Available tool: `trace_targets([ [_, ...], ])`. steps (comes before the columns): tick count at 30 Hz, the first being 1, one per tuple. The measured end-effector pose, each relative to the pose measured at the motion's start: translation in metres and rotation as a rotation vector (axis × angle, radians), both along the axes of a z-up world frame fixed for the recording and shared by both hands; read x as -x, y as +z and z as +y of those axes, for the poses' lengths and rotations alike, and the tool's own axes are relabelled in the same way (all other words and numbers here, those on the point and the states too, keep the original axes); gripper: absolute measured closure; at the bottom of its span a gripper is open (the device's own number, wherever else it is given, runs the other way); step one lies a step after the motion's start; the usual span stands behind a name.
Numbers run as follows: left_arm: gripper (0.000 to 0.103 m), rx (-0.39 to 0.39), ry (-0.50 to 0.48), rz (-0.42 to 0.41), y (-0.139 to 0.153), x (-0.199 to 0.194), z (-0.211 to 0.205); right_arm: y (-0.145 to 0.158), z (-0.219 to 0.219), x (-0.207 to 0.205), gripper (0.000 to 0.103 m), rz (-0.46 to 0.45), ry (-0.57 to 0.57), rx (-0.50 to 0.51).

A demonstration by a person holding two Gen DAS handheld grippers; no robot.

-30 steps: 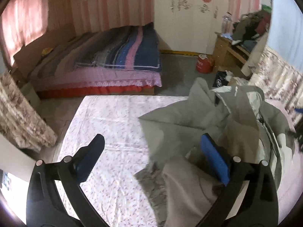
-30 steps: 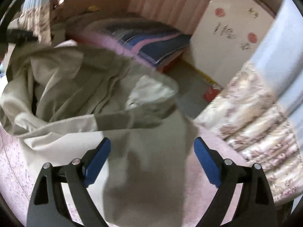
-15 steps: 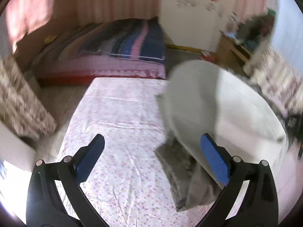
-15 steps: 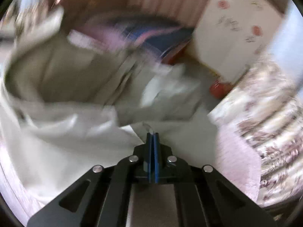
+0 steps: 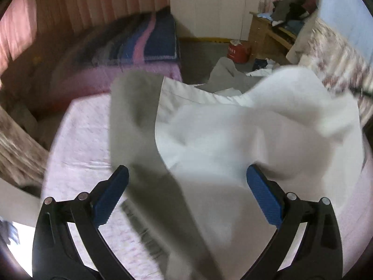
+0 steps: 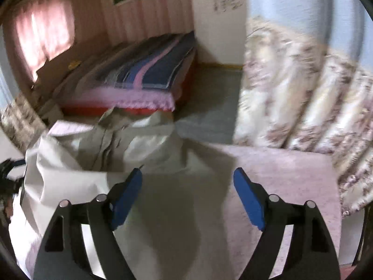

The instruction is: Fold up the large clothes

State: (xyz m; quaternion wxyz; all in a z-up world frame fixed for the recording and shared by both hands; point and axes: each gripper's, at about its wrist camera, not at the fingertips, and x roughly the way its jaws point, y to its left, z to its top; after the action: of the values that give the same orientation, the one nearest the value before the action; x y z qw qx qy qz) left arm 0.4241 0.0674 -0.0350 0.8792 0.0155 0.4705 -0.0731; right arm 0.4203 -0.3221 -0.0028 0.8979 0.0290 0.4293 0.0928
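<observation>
A large pale beige-grey garment [image 5: 233, 144] lies rumpled on the pink floral bed sheet [image 5: 79, 140], one flap billowing and blurred. My left gripper [image 5: 186, 182] hangs open just above it, its blue pads wide apart with cloth below them, not pinched. In the right wrist view the same garment [image 6: 93, 163] is bunched to the left and spreads under my right gripper [image 6: 187, 186], whose jaws are opening; its blue pads stand apart over the cloth and press on nothing.
A second bed [image 6: 144, 74] with a striped blue and pink blanket stands across a strip of grey floor [image 6: 209, 107]. A floral curtain [image 6: 303, 93] hangs at the right. A wooden desk [image 5: 268, 32] piled with clothes and a red container [image 5: 237, 49] sit at the back.
My right gripper closed on the cloth half a second ago and has since opened, swinging right. The garment was flung up and now spreads over the sheet under my left gripper, which dropped lower.
</observation>
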Motion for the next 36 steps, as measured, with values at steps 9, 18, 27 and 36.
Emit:
trace_targets([
  [9, 0.074, -0.14, -0.053, 0.022, -0.026, -0.01, -0.02, -0.075, 0.073, -0.023, 0.08, 0.184, 0.223, 0.285],
  [18, 0.103, -0.154, -0.021, -0.16, 0.0, 0.012, -0.022, 0.012, 0.029, 0.01, 0.103, -0.318, -0.124, 0.203],
  [27, 0.102, -0.146, 0.027, -0.046, -0.04, -0.002, 0.002, -0.012, -0.04, -0.027, 0.098, -0.049, -0.231, 0.067],
  [36, 0.007, -0.115, 0.047, -0.118, 0.024, -0.032, 0.003, 0.005, -0.007, -0.062, 0.025, 0.069, -0.049, -0.025],
])
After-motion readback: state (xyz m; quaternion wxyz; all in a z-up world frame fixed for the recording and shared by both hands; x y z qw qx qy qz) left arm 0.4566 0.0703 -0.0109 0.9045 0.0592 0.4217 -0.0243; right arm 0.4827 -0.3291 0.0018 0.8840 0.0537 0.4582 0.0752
